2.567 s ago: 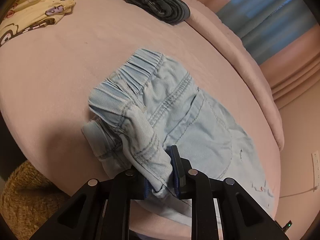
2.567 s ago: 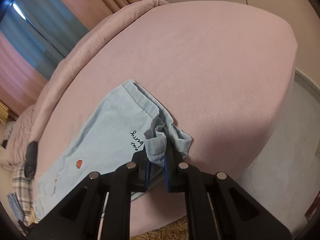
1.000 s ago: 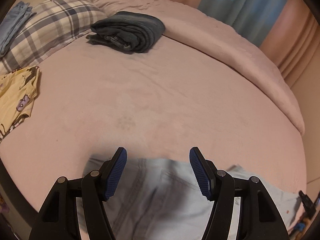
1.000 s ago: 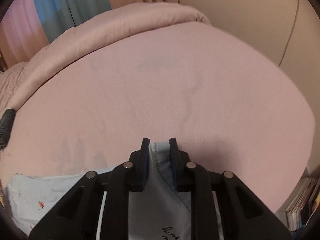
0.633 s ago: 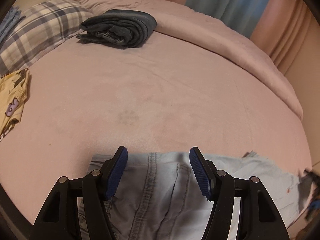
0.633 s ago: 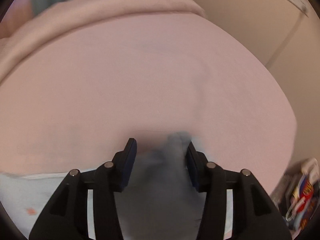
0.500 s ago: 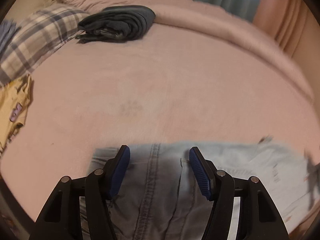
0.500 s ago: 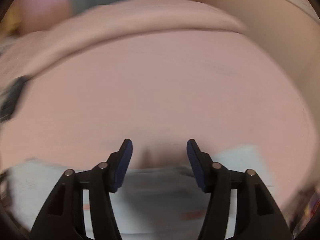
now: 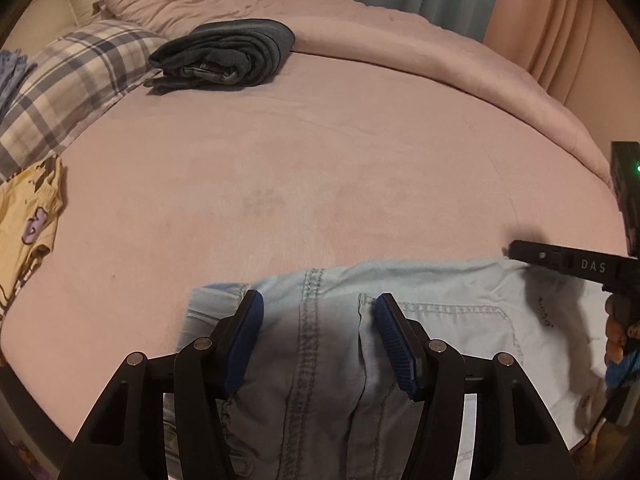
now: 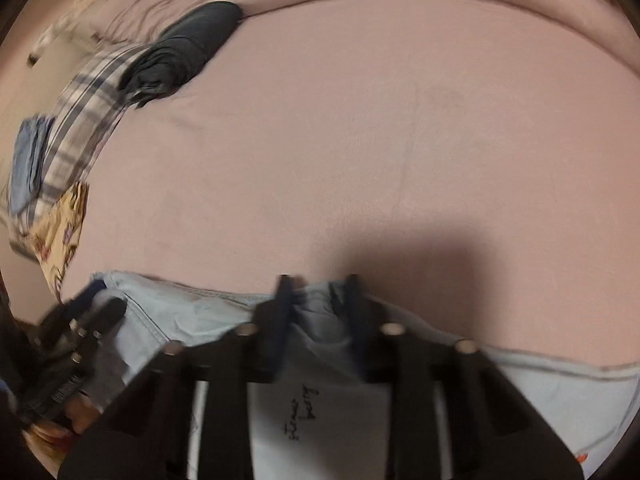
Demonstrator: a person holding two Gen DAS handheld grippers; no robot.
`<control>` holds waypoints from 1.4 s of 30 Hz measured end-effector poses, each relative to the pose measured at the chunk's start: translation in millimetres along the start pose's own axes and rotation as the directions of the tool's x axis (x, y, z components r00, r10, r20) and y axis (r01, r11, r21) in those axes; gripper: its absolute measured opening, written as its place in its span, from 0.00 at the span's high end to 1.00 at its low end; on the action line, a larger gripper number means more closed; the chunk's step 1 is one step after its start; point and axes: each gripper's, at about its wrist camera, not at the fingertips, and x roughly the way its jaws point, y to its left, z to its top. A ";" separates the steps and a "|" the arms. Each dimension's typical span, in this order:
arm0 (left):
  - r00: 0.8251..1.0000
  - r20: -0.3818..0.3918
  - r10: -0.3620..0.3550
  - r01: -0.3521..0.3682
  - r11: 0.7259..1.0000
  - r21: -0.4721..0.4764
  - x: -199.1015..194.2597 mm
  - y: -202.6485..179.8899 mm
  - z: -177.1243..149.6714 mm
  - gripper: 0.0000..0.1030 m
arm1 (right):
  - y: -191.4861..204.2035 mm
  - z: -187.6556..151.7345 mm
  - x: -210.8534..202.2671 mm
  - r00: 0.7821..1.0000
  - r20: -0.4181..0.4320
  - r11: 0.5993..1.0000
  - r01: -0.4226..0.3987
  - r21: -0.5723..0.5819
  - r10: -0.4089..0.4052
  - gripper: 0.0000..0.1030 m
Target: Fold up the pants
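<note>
Light blue denim pants [image 9: 432,320] lie flat on the near edge of a pink bed [image 9: 320,152], spread out in one broad layer. A moment ago both grippers pinched bunched cloth and held it up; now the cloth is laid down and smoothed, so the pants appear ready for a first fold.

The long axis runs left to right across the near edge. The gathered waistband sits at the left end, and the leg with small dark lettering reaches toward the right.

The left gripper [image 9: 318,336] hovers over the seat seam near the waistband, jaws wide apart and holding nothing. The right gripper [image 10: 318,300] is over the leg end; its view is blurred by motion, its jaws look apart with cloth showing between them, not clamped.

Farther back on the bed, at far left, rest a folded dark garment [image 9: 224,56], a plaid pillow [image 9: 68,88] and a yellow printed cloth [image 9: 28,224]. A rolled pink duvet [image 9: 400,44] lines the far edge.
</note>
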 end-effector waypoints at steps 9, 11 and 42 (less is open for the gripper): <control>0.999 0.006 -0.036 0.036 0.999 -0.039 -2.6 7.7 1.9 0.41 | -16.4 6.6 -3.2 0.991 0.117 0.994 0.046 0.096 -0.057 0.99; 0.999 0.016 -0.033 0.033 0.999 -0.034 -4.6 6.5 2.2 0.41 | -30.6 1.4 7.4 0.998 0.062 0.987 -0.024 0.156 0.014 1.00; 0.990 -0.052 -0.134 0.126 0.984 -0.129 12.1 13.7 4.4 0.38 | 29.5 -21.3 21.8 0.986 0.133 0.995 0.100 0.021 -0.102 0.81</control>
